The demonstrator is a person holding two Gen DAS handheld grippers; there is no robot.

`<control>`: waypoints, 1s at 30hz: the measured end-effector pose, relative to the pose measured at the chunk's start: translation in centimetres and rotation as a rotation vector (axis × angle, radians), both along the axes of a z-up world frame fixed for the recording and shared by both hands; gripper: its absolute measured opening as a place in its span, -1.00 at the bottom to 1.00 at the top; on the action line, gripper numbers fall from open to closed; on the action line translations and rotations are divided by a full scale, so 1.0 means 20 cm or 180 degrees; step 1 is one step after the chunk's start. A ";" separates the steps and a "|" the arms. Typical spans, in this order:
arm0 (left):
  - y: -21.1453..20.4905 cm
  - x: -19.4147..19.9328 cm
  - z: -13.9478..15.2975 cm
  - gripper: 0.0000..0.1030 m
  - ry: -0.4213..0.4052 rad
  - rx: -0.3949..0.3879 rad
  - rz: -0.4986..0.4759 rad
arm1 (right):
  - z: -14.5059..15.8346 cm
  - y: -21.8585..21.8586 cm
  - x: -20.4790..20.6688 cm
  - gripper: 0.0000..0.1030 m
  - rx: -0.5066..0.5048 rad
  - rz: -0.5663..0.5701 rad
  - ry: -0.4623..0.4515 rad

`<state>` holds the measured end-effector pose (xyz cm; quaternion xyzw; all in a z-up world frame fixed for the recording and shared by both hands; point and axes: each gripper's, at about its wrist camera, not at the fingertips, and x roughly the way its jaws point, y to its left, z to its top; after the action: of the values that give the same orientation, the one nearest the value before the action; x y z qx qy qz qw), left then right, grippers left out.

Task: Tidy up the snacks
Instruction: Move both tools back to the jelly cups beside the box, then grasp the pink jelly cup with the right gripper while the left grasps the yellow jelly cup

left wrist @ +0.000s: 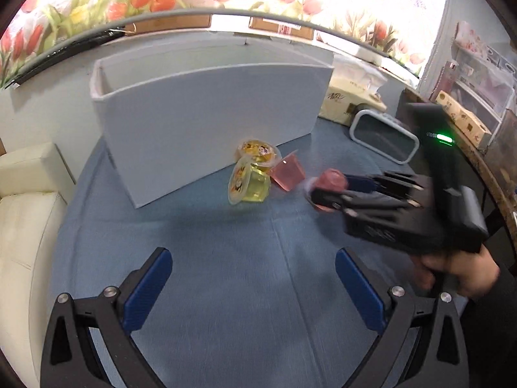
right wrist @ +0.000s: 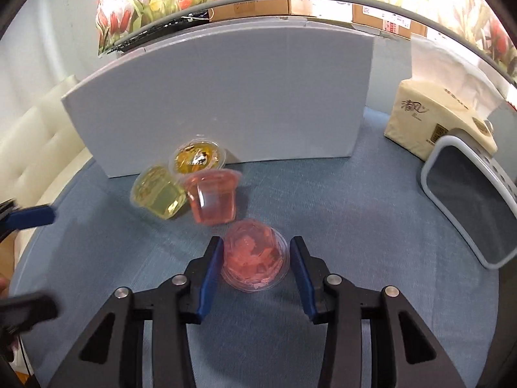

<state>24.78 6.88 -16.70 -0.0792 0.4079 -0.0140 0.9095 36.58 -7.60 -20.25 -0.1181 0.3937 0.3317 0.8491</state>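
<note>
Several jelly cups lie on the blue table in front of a white box (left wrist: 206, 113) (right wrist: 226, 103). A yellow cup on its side (right wrist: 158, 192) (left wrist: 247, 184), an orange-yellow cup (right wrist: 197, 158) (left wrist: 258, 152) and a pink cup on its side (right wrist: 213, 195) (left wrist: 287, 174) cluster by the box. A second pink cup (right wrist: 255, 258) (left wrist: 329, 181) sits between my right gripper's fingers. My right gripper (right wrist: 257, 268) (left wrist: 326, 190) is shut on it; the jaws touch its sides. My left gripper (left wrist: 253, 287) is open and empty, nearer than the cups.
A tissue pack (right wrist: 436, 119) (left wrist: 352, 93) and a grey-rimmed clock-like device (right wrist: 471, 207) (left wrist: 381, 135) stand at the right. A cream sofa (left wrist: 22, 200) lies past the table's left edge. Cardboard boxes and a floral wall are behind.
</note>
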 end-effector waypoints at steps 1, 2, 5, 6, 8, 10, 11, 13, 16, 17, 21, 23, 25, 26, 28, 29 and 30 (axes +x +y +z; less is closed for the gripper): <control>0.00 0.04 -0.01 1.00 0.0026 -0.0011 0.0011 | 0.01 -0.02 -0.02 -0.10 0.0014 -0.0013 -0.0012; 0.01 0.07 -0.02 1.00 0.0040 -0.0030 0.0043 | 0.02 -0.05 -0.03 -0.10 0.0042 -0.0035 -0.0026; 0.02 0.18 -0.05 1.00 0.0096 0.0060 0.0161 | 0.07 -0.15 -0.09 -0.10 0.0138 -0.0094 -0.0032; 0.02 0.20 -0.06 1.00 0.0096 0.0066 0.0171 | 0.08 -0.18 -0.11 -0.10 0.0162 -0.0106 -0.0040; 0.04 0.26 -0.08 1.00 0.0134 -0.0074 0.0132 | 0.11 -0.25 -0.15 -0.10 0.0228 -0.0117 -0.0051; 0.04 0.30 -0.11 1.00 0.0161 -0.0051 0.0145 | 0.14 -0.27 -0.18 -0.10 0.0281 -0.0121 -0.0084; 0.04 0.32 -0.12 1.00 0.0186 -0.0003 0.0140 | 0.15 -0.27 -0.21 -0.10 0.0297 -0.0114 -0.0097; 0.02 0.37 -0.15 0.98 0.0216 0.0095 0.0155 | 0.17 -0.29 -0.22 -0.10 0.0311 -0.0126 -0.0141; 0.02 0.41 -0.17 0.98 0.0226 0.0088 0.0197 | 0.18 -0.31 -0.27 -0.10 0.0429 -0.0156 -0.0150; 0.01 0.42 -0.17 0.98 0.0230 0.0112 0.0223 | 0.18 -0.32 -0.28 -0.10 0.0449 -0.0166 -0.0157; -0.01 0.45 -0.19 0.91 0.0181 0.0309 0.0348 | 0.21 -0.34 -0.31 -0.10 0.0490 -0.0151 -0.0164; -0.03 0.46 -0.20 0.82 0.0206 0.0443 0.0376 | 0.21 -0.34 -0.32 -0.10 0.0501 -0.0137 -0.0173; -0.03 0.45 -0.19 0.55 0.0186 0.0463 0.0393 | 0.21 -0.34 -0.33 -0.24 0.0537 -0.0136 -0.0145; -0.03 0.45 -0.18 0.46 0.0175 0.0448 0.0388 | 0.21 -0.34 -0.33 -0.36 0.0541 -0.0129 -0.0149; -0.03 0.46 -0.17 -0.02 0.0181 0.0448 0.0345 | 0.20 -0.34 -0.33 -0.40 0.0523 -0.0129 -0.0163; -0.03 0.46 -0.16 -0.16 0.0194 0.0478 0.0346 | 0.20 -0.34 -0.33 -0.41 0.0537 -0.0126 -0.0161; -0.03 0.47 -0.16 -0.23 0.0209 0.0476 0.0358 | 0.19 -0.33 -0.32 -0.48 0.0538 -0.0120 -0.0139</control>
<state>34.11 6.31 -19.90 -0.0343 0.4323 0.0701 0.8983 30.15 -14.24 -16.44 -0.0458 0.3478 0.3450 0.8705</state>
